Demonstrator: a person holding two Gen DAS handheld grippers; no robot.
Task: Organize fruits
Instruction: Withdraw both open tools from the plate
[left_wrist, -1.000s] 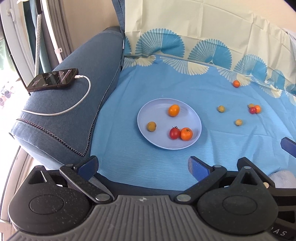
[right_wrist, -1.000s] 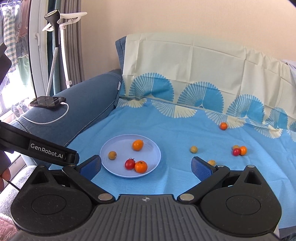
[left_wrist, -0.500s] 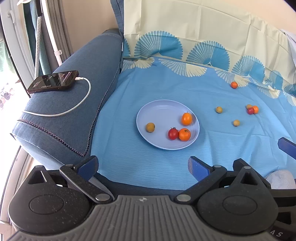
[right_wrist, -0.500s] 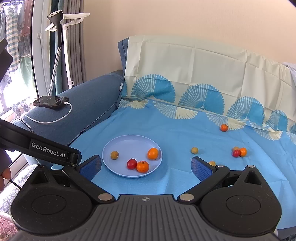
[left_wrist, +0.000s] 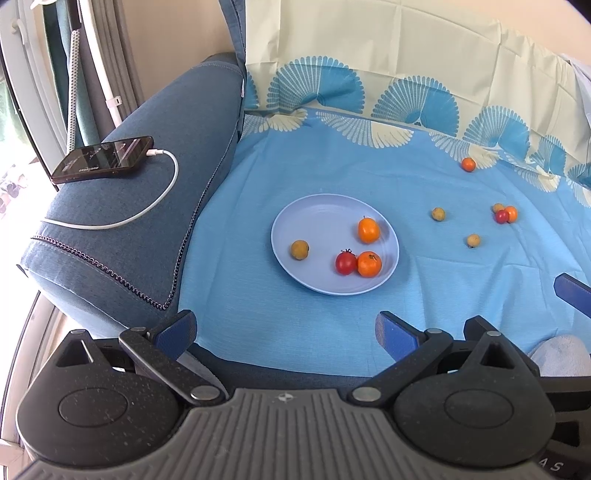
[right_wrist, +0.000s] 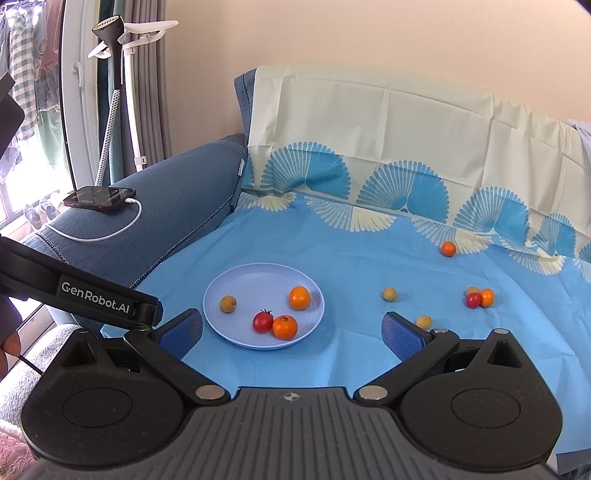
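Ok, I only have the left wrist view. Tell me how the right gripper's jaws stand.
Observer: The right gripper has its jaws wide apart and holds nothing.
Operator: Now give me the loose fruit closest to it.
Observer: A pale yellow fruit lies on the blue cloth just past the tip of its right finger, which partly hides it.
Operator: Then tell me what that hose by the window leads up to.
Observer: A dark steamer head, hung on a white stand.
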